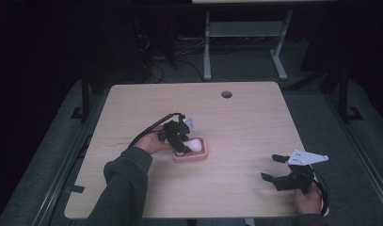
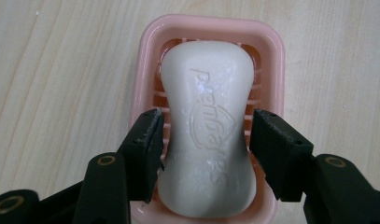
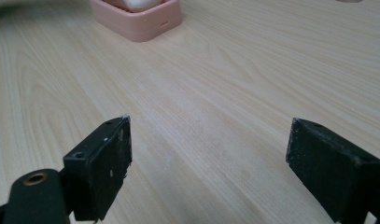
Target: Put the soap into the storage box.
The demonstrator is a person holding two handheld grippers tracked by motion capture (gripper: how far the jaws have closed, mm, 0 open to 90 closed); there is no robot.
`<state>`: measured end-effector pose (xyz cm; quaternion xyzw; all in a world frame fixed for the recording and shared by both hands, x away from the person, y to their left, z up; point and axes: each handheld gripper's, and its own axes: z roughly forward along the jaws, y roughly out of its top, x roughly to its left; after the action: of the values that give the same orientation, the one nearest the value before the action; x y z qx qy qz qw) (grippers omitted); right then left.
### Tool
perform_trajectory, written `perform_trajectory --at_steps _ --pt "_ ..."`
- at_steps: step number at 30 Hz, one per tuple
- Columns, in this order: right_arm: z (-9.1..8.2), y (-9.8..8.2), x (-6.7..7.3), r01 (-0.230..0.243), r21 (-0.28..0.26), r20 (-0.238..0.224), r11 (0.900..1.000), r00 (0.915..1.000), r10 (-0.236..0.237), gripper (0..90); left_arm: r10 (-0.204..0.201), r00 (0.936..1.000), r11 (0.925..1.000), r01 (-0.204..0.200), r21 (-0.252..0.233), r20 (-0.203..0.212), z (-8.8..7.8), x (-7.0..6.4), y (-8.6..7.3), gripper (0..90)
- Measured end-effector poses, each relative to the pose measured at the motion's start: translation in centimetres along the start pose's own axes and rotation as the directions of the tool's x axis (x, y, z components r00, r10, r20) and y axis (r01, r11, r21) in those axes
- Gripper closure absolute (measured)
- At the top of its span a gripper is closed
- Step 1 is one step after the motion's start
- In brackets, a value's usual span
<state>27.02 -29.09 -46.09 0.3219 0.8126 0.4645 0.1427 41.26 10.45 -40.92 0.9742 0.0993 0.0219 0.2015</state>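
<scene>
White soap bar (image 2: 207, 126) is laid in pink dish (image 2: 150, 42), straddled by left gripper (image 2: 206, 135), pads slightly clear; right gripper (image 3: 208, 154) is held wide, empty.

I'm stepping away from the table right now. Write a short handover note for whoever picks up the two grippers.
Left gripper: over the pink plastic soap dish, jaws on either side of the white waisted soap bar; a small gap shows on each side, so it is not clamped.
Right gripper: open, holding nothing, above bare light wooden table, off to the side of the dish.
Done: the soap lies flat in the dish.
Left: probably only to draw the left gripper away.
</scene>
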Motion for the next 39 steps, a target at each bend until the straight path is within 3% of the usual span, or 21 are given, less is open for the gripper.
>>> perform_trajectory --at_steps 17,26,34,39 --pt "0.2 0.1 0.1 0.004 0.009 0.0 1.0 1.0 -0.004 13.5 -0.01 0.9996 0.9996 0.01 -0.025 -0.024 -2.0 -0.6 -0.8 41.2" --pt "0.2 0.1 0.1 0.003 0.013 0.001 1.0 1.0 -0.003 13.5 0.004 0.9994 0.9995 -0.005 -0.032 -0.034 -2.5 -1.1 -0.8 40.3" --pt "0.3 0.1 0.1 -0.001 0.015 -0.003 1.0 1.0 0.001 13.5 -0.027 0.9988 0.9979 0.024 -0.061 -0.04 -3.0 -1.4 -2.0 39.0" --pt "0.3 0.1 0.2 -0.003 0.016 0.0 1.0 1.0 0.003 13.5 -0.023 0.9989 0.999 0.022 -0.039 -0.041 -3.0 -1.8 -2.3 36.7"
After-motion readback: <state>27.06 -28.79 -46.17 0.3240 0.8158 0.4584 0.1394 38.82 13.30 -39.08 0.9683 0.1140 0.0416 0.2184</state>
